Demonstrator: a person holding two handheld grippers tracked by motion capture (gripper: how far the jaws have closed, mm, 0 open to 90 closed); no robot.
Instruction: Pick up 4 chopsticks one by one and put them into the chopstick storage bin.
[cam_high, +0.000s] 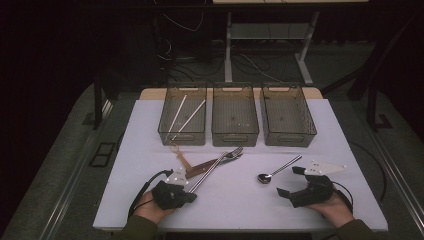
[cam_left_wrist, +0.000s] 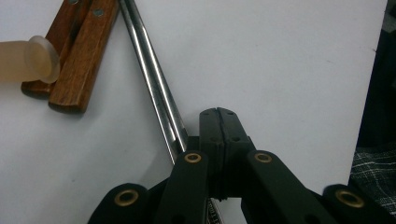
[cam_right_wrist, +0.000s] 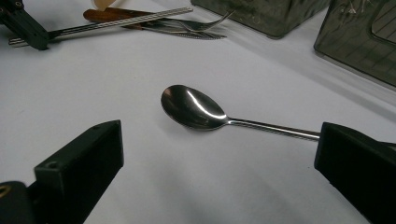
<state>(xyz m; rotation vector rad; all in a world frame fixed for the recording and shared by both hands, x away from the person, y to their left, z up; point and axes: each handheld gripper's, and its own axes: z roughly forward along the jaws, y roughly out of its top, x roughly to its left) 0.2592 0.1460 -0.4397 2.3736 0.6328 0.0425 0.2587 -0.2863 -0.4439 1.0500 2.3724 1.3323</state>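
Three mesh bins (cam_high: 235, 116) are sitting in a row at the table's far side, white chopsticks (cam_high: 184, 118) lying in the left one. Nearer than the bins, the left gripper (cam_high: 188, 195) is resting at the steel chopsticks (cam_high: 207, 171).

Left gripper view: jaws are pressing together, the slim ridged steel chopsticks (cam_left_wrist: 154, 79) passing alongside; whether they're pinched, I cannot tell. Wooden handles (cam_left_wrist: 77, 51) are lying beside them.

Right gripper view: jaws are gaping wide around the glossy spoon (cam_right_wrist: 196, 108). Best to be closing squarely on its thin handle, judging by that slick metal.
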